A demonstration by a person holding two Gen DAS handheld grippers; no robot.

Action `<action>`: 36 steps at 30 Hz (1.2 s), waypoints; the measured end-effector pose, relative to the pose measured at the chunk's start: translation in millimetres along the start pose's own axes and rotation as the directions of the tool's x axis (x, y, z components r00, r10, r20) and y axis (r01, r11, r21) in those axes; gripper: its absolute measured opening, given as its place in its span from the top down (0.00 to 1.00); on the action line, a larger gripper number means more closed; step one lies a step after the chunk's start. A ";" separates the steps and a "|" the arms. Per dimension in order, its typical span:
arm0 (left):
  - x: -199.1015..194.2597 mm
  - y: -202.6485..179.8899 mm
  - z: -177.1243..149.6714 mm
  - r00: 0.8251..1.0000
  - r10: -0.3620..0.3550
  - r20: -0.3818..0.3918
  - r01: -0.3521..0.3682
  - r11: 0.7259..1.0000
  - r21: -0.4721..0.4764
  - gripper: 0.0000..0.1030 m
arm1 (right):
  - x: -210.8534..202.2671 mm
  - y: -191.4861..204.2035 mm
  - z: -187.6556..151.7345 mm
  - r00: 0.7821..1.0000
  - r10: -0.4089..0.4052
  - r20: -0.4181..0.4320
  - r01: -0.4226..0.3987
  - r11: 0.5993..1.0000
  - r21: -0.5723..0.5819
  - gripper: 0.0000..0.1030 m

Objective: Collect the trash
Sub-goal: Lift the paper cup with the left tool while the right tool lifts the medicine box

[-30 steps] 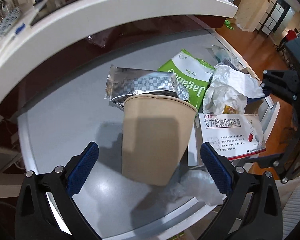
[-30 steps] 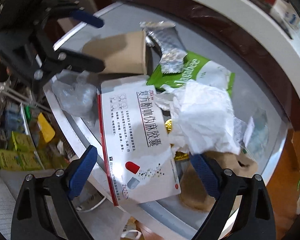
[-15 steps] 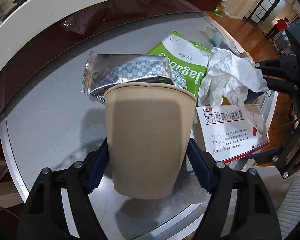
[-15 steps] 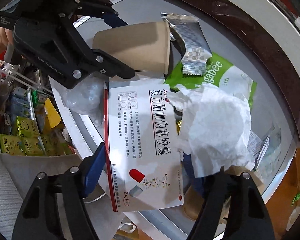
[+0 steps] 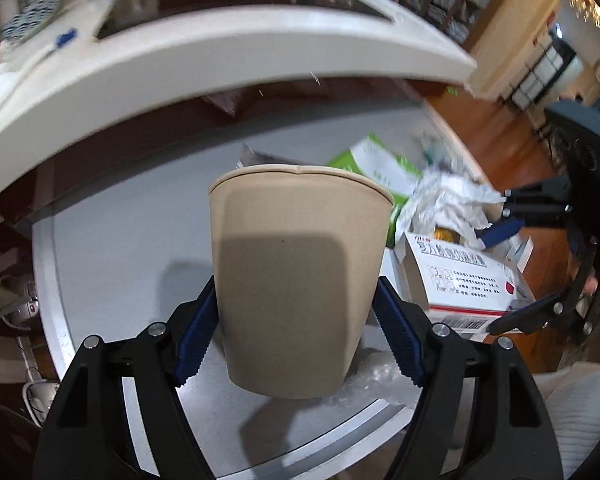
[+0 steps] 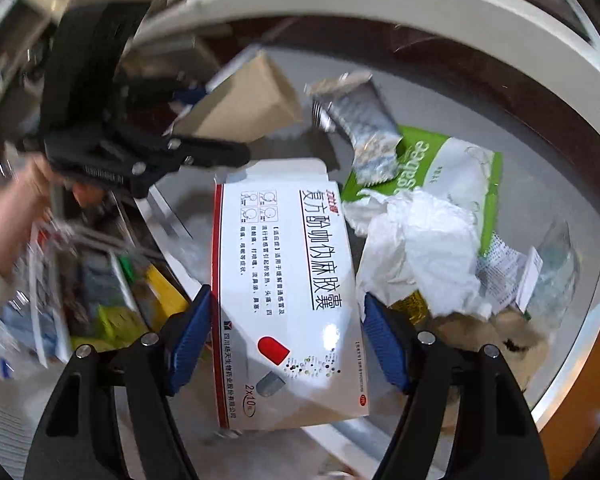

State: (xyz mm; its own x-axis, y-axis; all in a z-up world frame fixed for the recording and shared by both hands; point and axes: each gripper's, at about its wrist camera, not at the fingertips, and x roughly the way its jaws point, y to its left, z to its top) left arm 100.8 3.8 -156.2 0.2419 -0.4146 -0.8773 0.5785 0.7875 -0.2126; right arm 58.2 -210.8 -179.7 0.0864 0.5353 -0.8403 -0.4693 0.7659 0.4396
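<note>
My left gripper (image 5: 296, 340) is shut on a tan paper cup (image 5: 296, 280) and holds it above the round grey table (image 5: 120, 240). The cup also shows in the right wrist view (image 6: 244, 108), with the left gripper (image 6: 204, 152) around it. My right gripper (image 6: 286, 344) is shut on a white medicine box (image 6: 288, 288) with a red edge, also seen in the left wrist view (image 5: 460, 280). A crumpled white tissue (image 6: 416, 252), a green snack bag (image 6: 452, 164) and a silver foil wrapper (image 6: 360, 124) lie on the table.
A white curved counter (image 5: 220, 52) arcs behind the table. A clear plastic bag (image 6: 556, 264) and brown paper scrap (image 6: 512, 336) lie at the table's right edge. A wire rack with yellow packets (image 6: 100, 304) stands below the left edge. Wooden floor (image 5: 500, 128) lies beyond.
My left gripper closed on the cup and lifted it off the table. My right gripper closed on the medicine box and raised it.
</note>
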 end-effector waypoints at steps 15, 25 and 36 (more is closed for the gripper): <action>-22.4 -2.5 -8.2 0.995 0.030 0.093 -0.020 0.994 -0.108 0.27 | 17.3 -2.7 -5.5 0.993 -0.117 0.018 0.116 0.993 0.037 0.31; -25.2 -6.4 -13.4 0.994 0.028 0.105 -0.016 0.994 -0.111 0.27 | 34.9 20.2 -38.6 0.956 -0.293 -0.014 0.293 0.956 -0.030 0.12; -25.8 -6.0 -12.0 0.993 0.020 0.113 -0.007 0.994 -0.111 0.27 | 54.2 50.1 -41.4 0.928 -0.371 -0.041 0.361 0.919 -0.160 0.18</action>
State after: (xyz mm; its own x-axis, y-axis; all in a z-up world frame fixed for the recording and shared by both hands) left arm 81.7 15.2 -137.5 0.3400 -0.4475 -0.8271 0.4863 0.8365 -0.2527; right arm 3.0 -158.2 -216.4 0.2182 0.1974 -0.9557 -0.5407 0.8397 0.0500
